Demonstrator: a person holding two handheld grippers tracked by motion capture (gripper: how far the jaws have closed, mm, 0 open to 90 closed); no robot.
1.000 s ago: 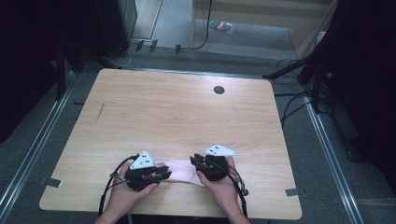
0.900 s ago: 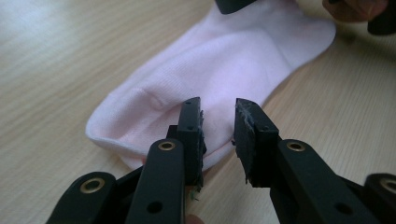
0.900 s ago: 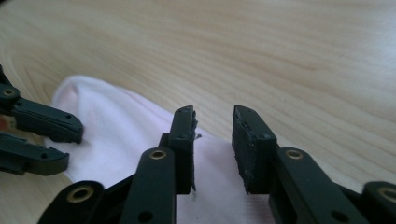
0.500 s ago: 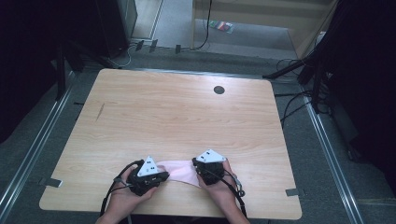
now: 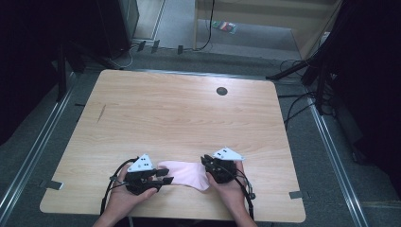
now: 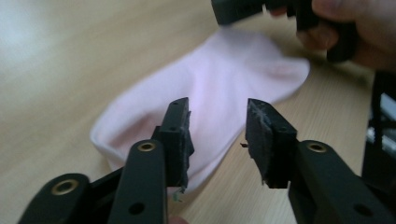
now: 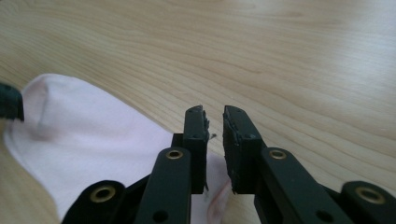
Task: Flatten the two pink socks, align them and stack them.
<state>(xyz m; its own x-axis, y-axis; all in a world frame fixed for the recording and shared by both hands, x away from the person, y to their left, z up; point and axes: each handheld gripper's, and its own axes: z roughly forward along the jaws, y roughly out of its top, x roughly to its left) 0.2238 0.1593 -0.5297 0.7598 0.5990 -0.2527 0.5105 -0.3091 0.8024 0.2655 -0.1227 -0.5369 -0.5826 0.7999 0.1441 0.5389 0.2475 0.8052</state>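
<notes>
Pale pink cotton sock (image 5: 183,173) flat on the light wooden table (image 5: 179,113), near its front edge, between both hands. Left gripper (image 6: 217,135) just opened, jaws parted above the sock's near end, nothing pinched. Right gripper (image 7: 214,140) at the sock's other end, jaws just eased apart to a narrow gap, gripping nothing.

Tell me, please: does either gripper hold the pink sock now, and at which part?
Nothing is held. The left gripper has just been opening, with nothing between its jaws; the right gripper stands slightly open over the pink sock.
</notes>
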